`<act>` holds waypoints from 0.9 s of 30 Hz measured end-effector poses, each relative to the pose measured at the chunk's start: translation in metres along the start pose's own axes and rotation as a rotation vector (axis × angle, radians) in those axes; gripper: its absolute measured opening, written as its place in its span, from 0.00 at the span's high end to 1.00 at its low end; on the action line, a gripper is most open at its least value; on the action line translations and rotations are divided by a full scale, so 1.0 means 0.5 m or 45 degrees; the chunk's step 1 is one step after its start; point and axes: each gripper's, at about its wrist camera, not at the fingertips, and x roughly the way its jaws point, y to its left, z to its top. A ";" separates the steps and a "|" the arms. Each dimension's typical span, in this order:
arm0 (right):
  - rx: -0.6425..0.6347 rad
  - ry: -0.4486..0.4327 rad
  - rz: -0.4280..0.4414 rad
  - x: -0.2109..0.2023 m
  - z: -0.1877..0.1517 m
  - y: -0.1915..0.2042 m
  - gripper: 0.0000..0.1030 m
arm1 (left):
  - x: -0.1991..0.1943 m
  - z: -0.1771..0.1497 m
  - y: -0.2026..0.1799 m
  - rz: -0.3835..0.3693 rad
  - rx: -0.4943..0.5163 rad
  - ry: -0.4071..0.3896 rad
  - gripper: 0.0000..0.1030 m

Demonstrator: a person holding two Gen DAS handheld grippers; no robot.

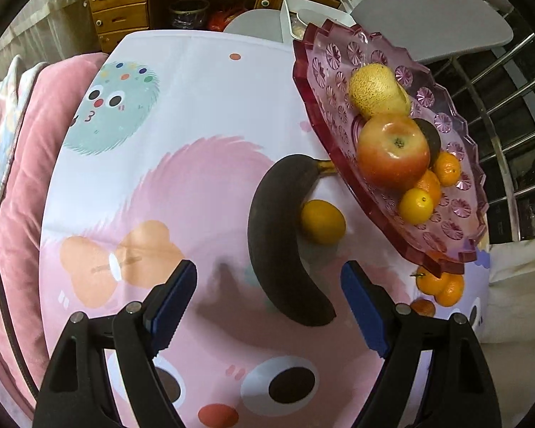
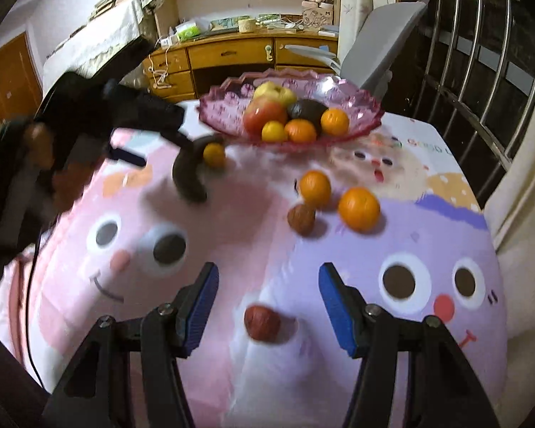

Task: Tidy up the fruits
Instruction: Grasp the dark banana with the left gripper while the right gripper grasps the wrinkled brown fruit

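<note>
Left gripper (image 1: 267, 306) hangs spread wide and empty over the cloth (image 1: 182, 114), its blue pads either side of the banana's near end. That banana (image 1: 281, 239) lies curved on the cloth, skin gone almost black, its yellowish stem touching the rim of the pink bowl (image 1: 456, 164); a small orange (image 1: 322, 221) sits in its inner curve. Skin that dark suggests soft, bruised flesh, so you'd best close gently across the thick middle, not the stem, and expect it to sag. It looks light but possibly slippery. Your right gripper (image 2: 267, 306) is likewise parted and holds nothing, above a reddish-brown fruit (image 2: 262, 322). Two oranges (image 2: 358, 208) and a brown fruit (image 2: 301, 218) lie loose beyond it; the bowl already holds an apple (image 1: 392, 151) and others.
</note>
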 end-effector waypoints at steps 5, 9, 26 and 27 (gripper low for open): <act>-0.008 0.006 -0.046 0.016 -0.038 0.022 0.43 | 0.023 0.005 -0.009 0.045 0.018 -0.025 0.21; -0.022 0.009 -0.059 0.030 -0.059 0.034 0.43 | 0.035 0.008 -0.010 0.085 0.018 -0.064 0.21; 0.008 0.028 -0.029 0.066 -0.067 0.033 0.60 | 0.070 0.016 -0.005 0.133 0.043 -0.136 0.44; 0.009 0.028 -0.029 0.066 -0.066 0.033 0.62 | 0.071 0.016 -0.005 0.132 0.048 -0.142 0.45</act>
